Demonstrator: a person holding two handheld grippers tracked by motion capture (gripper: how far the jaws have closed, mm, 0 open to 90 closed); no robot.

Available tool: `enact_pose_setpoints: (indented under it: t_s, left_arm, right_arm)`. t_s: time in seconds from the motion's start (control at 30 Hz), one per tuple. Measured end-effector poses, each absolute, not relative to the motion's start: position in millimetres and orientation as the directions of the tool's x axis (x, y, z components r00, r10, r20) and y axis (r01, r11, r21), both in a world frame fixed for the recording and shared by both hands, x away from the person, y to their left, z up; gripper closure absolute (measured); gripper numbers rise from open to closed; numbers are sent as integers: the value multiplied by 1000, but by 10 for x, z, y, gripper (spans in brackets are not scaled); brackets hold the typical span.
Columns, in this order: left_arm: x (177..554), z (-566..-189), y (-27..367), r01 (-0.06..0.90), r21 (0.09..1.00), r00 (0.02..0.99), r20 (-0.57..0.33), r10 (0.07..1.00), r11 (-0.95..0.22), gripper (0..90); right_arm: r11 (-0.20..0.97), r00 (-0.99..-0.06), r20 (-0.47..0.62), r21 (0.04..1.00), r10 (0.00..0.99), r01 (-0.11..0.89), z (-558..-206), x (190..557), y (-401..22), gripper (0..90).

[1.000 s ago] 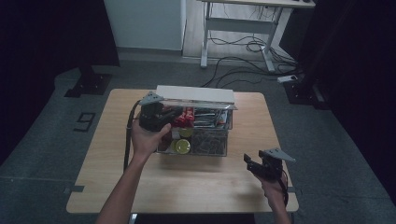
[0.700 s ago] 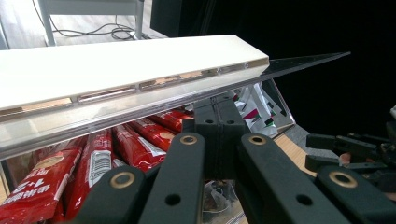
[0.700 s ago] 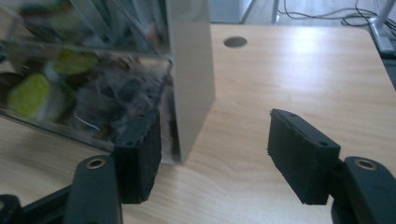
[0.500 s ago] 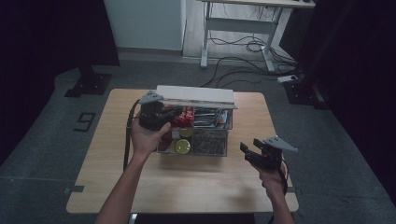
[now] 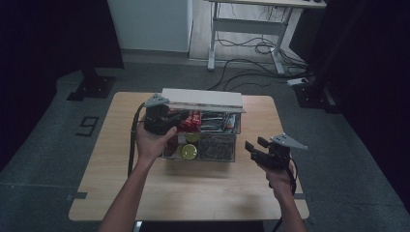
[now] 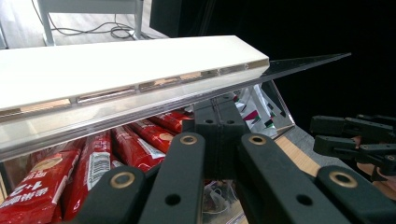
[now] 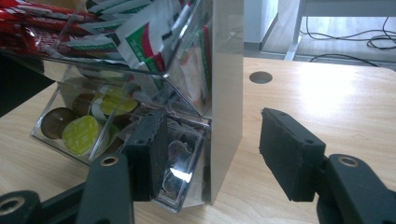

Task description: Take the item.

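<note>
I am holding the lid of the clear organizer box up with my left gripper; its jaws are fully clenched, and in the left gripper view they sit just under the lid's clear edge, so whether they pinch it or only prop it I cannot tell; the box stands in the middle of the table, with red sachets in the top tray and round capsules below; my right gripper hovers off the box's right end, half open with nothing between the pads, and its jaws have just been closing; I judge that the next move is to reach in for one item, so the lid must stay lifted; my left forearm reaches forward, my right wrist is raised above the table
</note>
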State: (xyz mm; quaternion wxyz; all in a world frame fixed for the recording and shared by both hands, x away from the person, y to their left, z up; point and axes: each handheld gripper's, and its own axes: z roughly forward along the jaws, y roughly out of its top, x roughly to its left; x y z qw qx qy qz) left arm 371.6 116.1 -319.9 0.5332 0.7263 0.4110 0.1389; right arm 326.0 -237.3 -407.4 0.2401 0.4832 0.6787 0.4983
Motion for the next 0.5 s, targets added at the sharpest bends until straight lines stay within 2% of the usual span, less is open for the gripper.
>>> enact_pose_setpoints:
  t_s: [0.5]
  left_arm:
    - [3701,-3175,1133,443,891,621,-227,750,-97,900]
  right_arm:
    - [70,-455,121,922,882,380,-3859,3293,-2184,444]
